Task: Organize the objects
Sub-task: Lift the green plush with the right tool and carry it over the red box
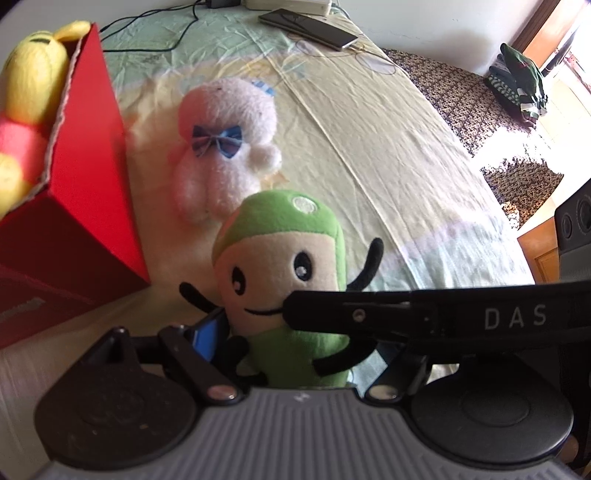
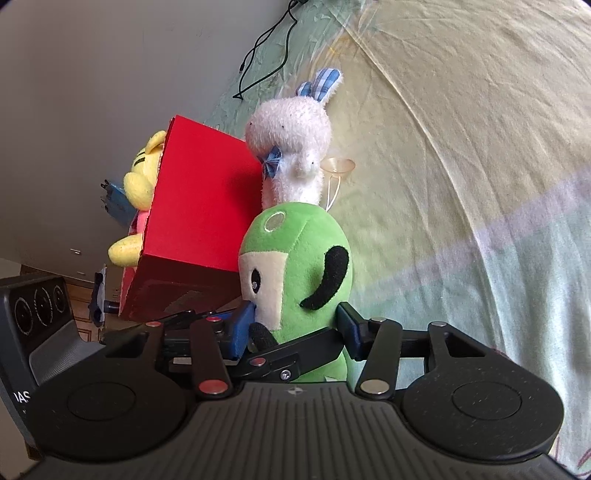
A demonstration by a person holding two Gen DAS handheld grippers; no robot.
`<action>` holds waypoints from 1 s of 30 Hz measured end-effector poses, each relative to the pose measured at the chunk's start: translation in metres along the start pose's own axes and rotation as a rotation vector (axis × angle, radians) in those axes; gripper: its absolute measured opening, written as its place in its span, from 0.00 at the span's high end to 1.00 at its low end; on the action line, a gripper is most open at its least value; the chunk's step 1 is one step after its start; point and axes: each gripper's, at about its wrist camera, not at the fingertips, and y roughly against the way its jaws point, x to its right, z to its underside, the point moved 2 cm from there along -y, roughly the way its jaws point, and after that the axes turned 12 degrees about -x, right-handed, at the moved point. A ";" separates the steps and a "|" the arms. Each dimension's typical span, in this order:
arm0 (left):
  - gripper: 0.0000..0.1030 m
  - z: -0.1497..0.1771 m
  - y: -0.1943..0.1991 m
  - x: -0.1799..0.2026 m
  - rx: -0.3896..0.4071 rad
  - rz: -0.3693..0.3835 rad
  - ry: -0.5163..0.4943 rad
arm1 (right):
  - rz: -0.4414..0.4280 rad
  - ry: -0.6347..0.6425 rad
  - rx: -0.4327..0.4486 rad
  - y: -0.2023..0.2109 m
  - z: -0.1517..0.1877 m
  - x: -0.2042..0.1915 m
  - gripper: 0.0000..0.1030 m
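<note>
- Both tongs meet at the green plush doll (image 1: 284, 266), which stands upright on the bed sheet (image 1: 388, 155) close beside the red box (image 1: 85, 177).
- Left gripper (image 1: 288, 339): its blue pad (image 1: 207, 336) lies against the doll's lower body on one side; the other finger is hidden behind the right tool's black arm, so a full grip cannot be told from this view.
- Right gripper (image 2: 295, 328): its two blue pads (image 2: 243, 328) sit at either side of the doll's lower body at a medium width, close in; whether they press on the plush cannot be told.
- One black finger of the left tool crosses low in front of the doll in the right wrist view, so the two tools crowd the same spot.
- A white fluffy plush (image 1: 225, 147) with a blue bow lies just behind the doll, near the box wall; a clear suction cup (image 2: 338, 164) on a string rests beside it.
- Inside the red box a yellow plush (image 1: 29, 74) with a pink band pokes above the rim.
- Farther up the sheet lie a dark cable (image 1: 155, 37) and a flat dark device (image 1: 306, 27); folded clothes (image 1: 517, 81) sit beyond a patterned blanket (image 1: 454, 96).
</note>
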 end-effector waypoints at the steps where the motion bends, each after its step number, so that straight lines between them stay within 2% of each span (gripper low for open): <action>1: 0.24 0.000 0.001 0.002 0.004 -0.001 -0.002 | 0.007 0.002 0.004 0.003 0.000 0.000 0.50; 12: 0.25 0.003 0.011 0.014 0.037 0.040 -0.013 | 0.063 0.041 0.045 0.024 0.008 -0.011 0.52; 18: 0.25 0.009 0.037 0.022 0.102 0.034 -0.038 | 0.069 0.105 0.068 0.040 0.012 -0.033 0.52; 30: 0.25 0.027 0.100 0.005 0.241 0.031 -0.006 | 0.066 0.271 0.110 0.052 0.017 -0.099 0.52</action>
